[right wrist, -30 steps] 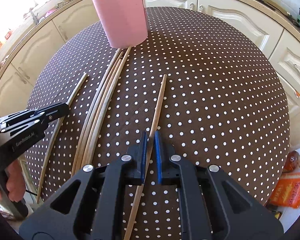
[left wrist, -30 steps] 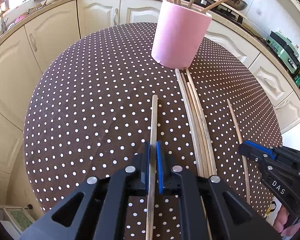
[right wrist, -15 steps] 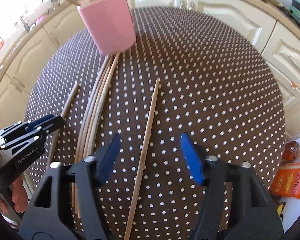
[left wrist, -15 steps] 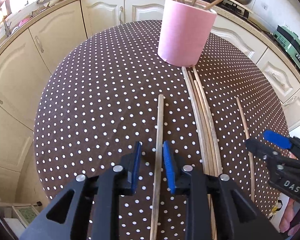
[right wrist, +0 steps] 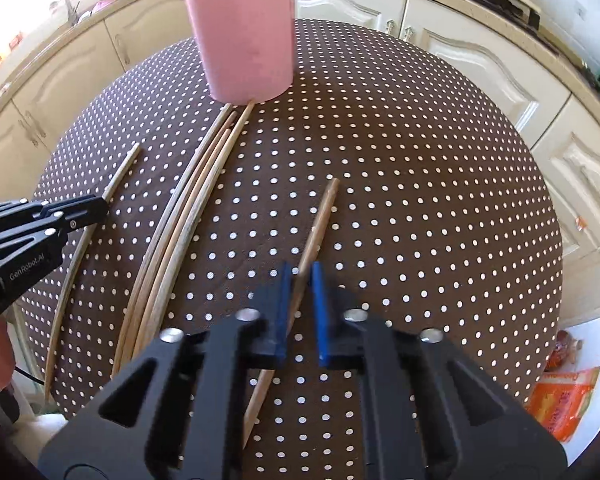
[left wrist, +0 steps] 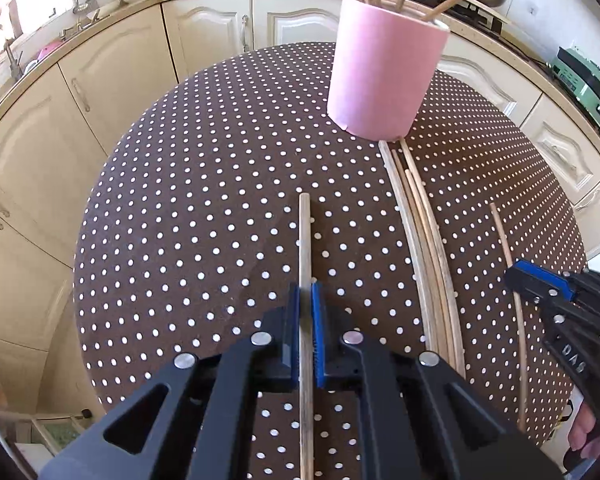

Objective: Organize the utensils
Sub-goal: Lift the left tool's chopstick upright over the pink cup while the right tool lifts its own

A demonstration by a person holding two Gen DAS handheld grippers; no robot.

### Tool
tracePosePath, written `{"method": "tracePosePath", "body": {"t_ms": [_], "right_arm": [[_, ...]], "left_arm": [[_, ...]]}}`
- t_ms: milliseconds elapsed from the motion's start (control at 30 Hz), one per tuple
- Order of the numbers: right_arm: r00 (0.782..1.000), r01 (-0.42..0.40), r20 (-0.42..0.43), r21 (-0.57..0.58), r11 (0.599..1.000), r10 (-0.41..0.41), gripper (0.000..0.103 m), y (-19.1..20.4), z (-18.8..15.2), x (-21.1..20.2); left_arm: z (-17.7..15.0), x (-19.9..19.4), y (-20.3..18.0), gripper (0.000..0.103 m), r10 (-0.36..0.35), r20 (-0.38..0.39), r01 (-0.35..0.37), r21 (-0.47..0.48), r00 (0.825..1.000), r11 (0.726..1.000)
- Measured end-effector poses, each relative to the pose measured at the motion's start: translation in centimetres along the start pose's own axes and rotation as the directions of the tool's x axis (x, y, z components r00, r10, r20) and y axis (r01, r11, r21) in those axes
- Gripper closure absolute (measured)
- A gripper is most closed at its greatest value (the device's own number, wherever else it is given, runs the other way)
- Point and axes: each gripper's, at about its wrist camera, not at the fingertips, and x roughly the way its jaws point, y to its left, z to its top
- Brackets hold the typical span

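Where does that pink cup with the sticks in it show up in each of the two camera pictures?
Left wrist view: the pink cup stands at the top, right of centre, on the dotted tablecloth.
Right wrist view: the pink cup stands at the top, left of centre.
Shared landmark: the bundle of loose chopsticks running up to the cup's base.

pink cup (left wrist: 384,80): 1 | loose chopsticks (left wrist: 416,216): about 6 | tools (left wrist: 306,300): 2
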Motion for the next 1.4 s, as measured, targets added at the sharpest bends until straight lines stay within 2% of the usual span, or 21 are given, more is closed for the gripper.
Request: {"method": "tracePosePath", "body": {"t_ms": [100, 200, 333, 433, 567, 767, 967, 1033, 1200, 1400], "right_arm": [[0.998, -0.051, 0.03, 0.052, 0.997, 0.05, 0.097, -1.0, -0.3, -0.4], [0.994, -0.076, 0.085, 0.101, 0.992, 0.067, 0.097, -1.8, -0.5, -1.2], [0.985, -0.082, 0.164, 0.143, 0.986, 0.058, 0.097, -2.5, -0.5, -2.8], [0.974, -0.103, 0.213, 0.148, 0.984, 0.07, 0.097, -2.9, -0.3, -4.2], [0.959, -0.129, 0.271, 0.149, 0.98, 0.085, 0.097, -3.2, 0.1, -6.1], [0.932, -0.143, 0.351, 0.136, 0.98, 0.087, 0.097, -3.0, 0.6, -9.4], [0.906, -0.147, 0.414, 0.101, 0.984, 0.092, 0.097, -2.4, 0.8, -11.9], [0.902, -0.145, 0.422, 0.103, 0.984, 0.089, 0.097, -2.2, 0.9, -12.3], [0.889, -0.151, 0.45, 0.108, 0.983, 0.087, 0.097, -2.2, 1.3, -12.6], [0.877, -0.135, 0.476, 0.117, 0.984, 0.064, 0.097, -2.5, 2.4, -13.2]], "left_arm": [[0.4, 0.0, 1.0, 0.096, -0.051, 0.012, 0.052, -0.041, 0.999, 0.998], [0.6, -0.4, 1.5, 0.096, -0.06, 0.054, 0.063, -0.064, 0.997, 0.996], [0.8, -1.5, 2.0, 0.096, -0.089, 0.116, 0.099, -0.081, 0.989, 0.992], [1.3, -2.8, 2.3, 0.096, -0.086, 0.184, 0.103, -0.083, 0.979, 0.991], [1.6, -4.4, 2.0, 0.096, -0.034, 0.258, 0.062, -0.102, 0.966, 0.993], [2.1, -7.4, 1.3, 0.096, -0.016, 0.383, 0.062, -0.109, 0.924, 0.992], [2.6, -9.9, 1.1, 0.096, 0.01, 0.457, 0.072, -0.162, 0.89, 0.984], [2.5, -10.7, 0.8, 0.096, 0.024, 0.487, 0.066, -0.166, 0.873, 0.984], [2.9, -11.9, 0.3, 0.096, 0.01, 0.535, 0.084, -0.151, 0.845, 0.985], [3.8, -14.2, -0.7, 0.096, -0.029, 0.618, 0.126, -0.114, 0.785, 0.985]]}}
